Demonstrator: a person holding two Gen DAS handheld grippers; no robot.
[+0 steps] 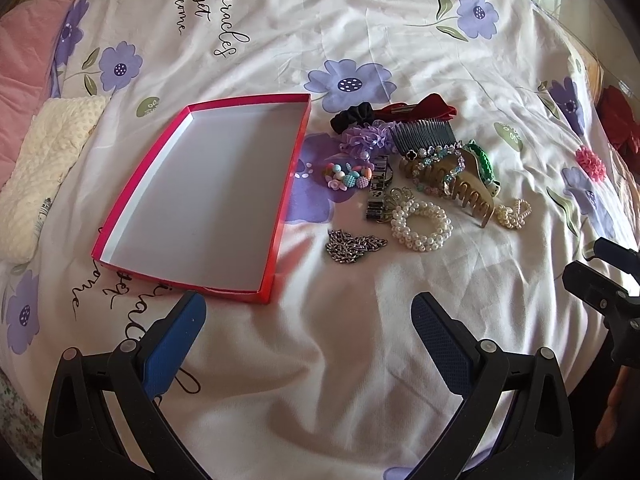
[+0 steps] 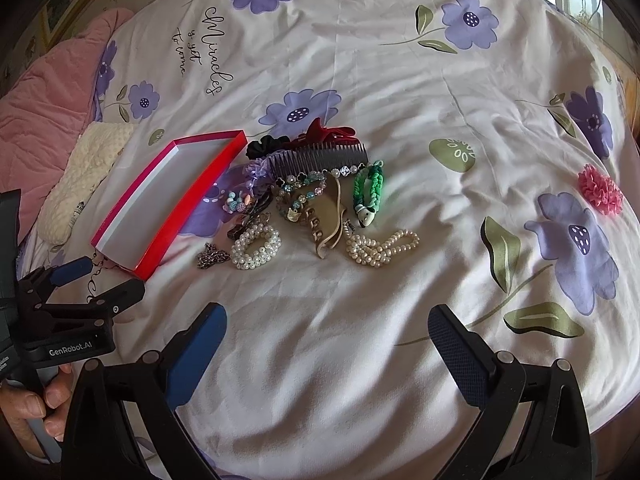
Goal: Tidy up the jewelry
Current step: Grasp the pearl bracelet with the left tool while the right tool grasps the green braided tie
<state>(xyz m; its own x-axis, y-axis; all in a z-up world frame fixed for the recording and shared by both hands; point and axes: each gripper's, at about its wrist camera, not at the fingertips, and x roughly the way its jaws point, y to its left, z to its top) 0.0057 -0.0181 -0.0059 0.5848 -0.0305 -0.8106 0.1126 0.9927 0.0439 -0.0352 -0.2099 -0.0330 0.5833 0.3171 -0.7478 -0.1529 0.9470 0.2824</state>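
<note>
Jewelry in a tangled heap (image 1: 420, 184) lies on the floral bedsheet (image 1: 360, 340), just right of the shallow red cardboard box (image 1: 276, 240). Left tongs (image 1: 308, 316) and right tongs (image 2: 326, 324) hover spread wide, gripping nothing.

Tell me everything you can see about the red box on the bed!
The red box is a shallow, rectangular tray that looks like cardboard, with low red walls outside and a plain white inside. Nothing is in it. It lies flat and open on the flowered bedsheet, left of the jewelry pile, close but apart from it. Neither gripper touches it; the left gripper hovers open just before its near edge.
</note>
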